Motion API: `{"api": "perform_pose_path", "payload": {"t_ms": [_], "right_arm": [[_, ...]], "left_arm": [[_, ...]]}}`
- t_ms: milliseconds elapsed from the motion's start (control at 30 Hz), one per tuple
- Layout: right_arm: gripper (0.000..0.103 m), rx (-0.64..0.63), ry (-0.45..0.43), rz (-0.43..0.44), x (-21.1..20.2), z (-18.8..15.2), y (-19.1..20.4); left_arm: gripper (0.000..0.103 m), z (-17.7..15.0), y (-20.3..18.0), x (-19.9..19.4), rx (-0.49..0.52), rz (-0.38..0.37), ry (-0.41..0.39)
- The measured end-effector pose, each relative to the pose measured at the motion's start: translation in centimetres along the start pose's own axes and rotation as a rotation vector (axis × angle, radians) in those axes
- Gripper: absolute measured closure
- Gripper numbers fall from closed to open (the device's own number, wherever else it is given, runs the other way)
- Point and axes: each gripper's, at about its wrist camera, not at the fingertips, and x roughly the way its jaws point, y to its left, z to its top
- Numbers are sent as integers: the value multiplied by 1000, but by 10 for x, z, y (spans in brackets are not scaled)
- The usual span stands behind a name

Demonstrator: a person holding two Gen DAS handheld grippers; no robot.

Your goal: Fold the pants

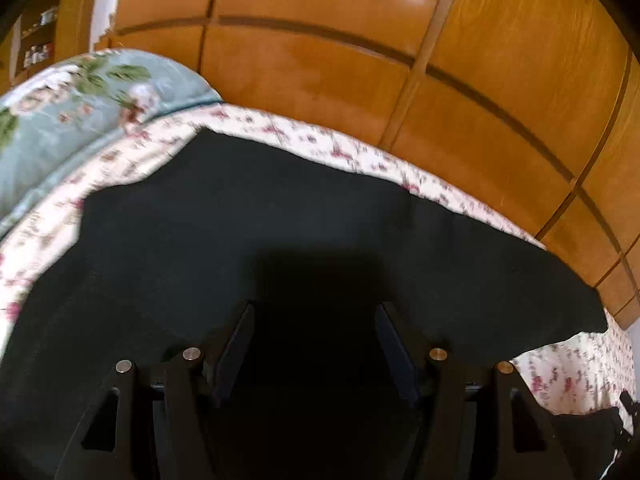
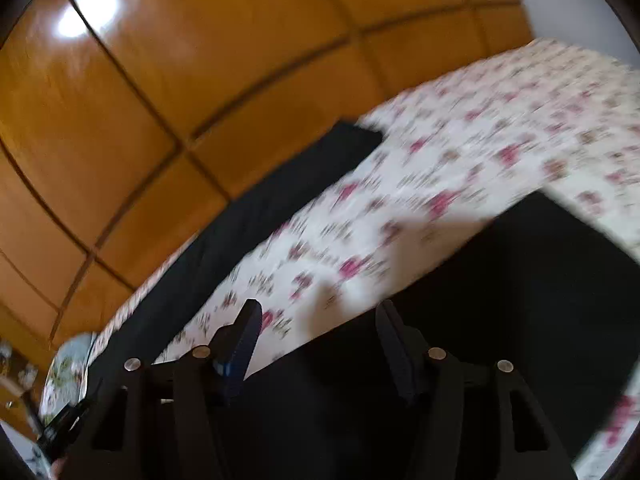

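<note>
Black pants [image 1: 280, 220] (spread flat) on bedsheet [image 1: 360, 152].

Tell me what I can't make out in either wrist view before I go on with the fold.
- Left wrist view: the near part of the dark pants is hidden behind the left gripper and its shadow; whether the fingers touch the cloth is unclear.
- Right wrist view: motion blur smears the floral bedsheet; folds in the pants vanish in darkness.
- Waistband and leg ends: cannot be told apart in either view.
- Right gripper: contact with the pants unclear.
</note>
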Motion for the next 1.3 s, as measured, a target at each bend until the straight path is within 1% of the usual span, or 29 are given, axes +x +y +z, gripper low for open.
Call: {"api": "perform_pose_path", "payload": {"t_ms": [33,67,100,133,233,300,400,467,533,667,767,833,867,900,933,967,1000,1033,1133,1233,1300], "right_arm": [[37,-1,20,7,11,0,3],[35,-7,25,5,20,3,5],[31,-15,27,1,26,6,7],[28,-24,29,-7,33,10,9],[28,-29,50,-34,58,28,8],[28,-5,50,-29,72,42,6],[27,78,33,3,93,64,-2],[27,99,-2,3,102,78,-4],[27,124,1,-12,115,90,-7],[28,218,-33,-6,131,109,-20],[30,271,-49,-9,140,122,-30],[34,261,-44,-24,147,129,-33],[36,244,-38,-45,149,132,-33],[46,226,-34,-71,150,134,-32],[62,205,-26,-105,152,136,-32],[69,196,-20,-126,151,136,-34],[73,204,-19,-114,150,137,-37],[80,229,-21,-91,148,137,-42],[90,298,-36,-53,135,133,-53],[92,272,-84,-77,116,132,-49],[92,253,-96,-93,103,129,-49]], "left_arm": [[38,-2,-2,1,-8,-4,9],[37,-4,1,0,-22,-27,-3],[32,-4,3,-1,-31,-51,-16],[25,-5,5,-2,-41,-92,-23],[24,-8,12,-7,-71,-145,-35],[24,-9,11,-8,-75,-150,-40],[23,-10,6,-8,-59,-135,-46],[23,-10,6,-6,-54,-131,-52],[23,-10,5,-5,-49,-127,-58],[21,-11,4,-4,-42,-128,-67],[21,-11,5,-4,-42,-131,-75],[21,-12,5,-3,-43,-132,-80],[21,-12,5,-3,-42,-132,-82],[21,-12,5,-3,-42,-133,-85],[21,-12,5,-2,-42,-133,-87],[21,-12,5,-2,-41,-133,-89],[21,-12,5,-2,-41,-134,-90],[21,-12,5,-2,-41,-134,-91],[21,-12,4,-2,-42,-136,-91],[21,-12,5,-3,-46,-140,-92],[21,-12,5,-3,-47,-141,-91]]}}
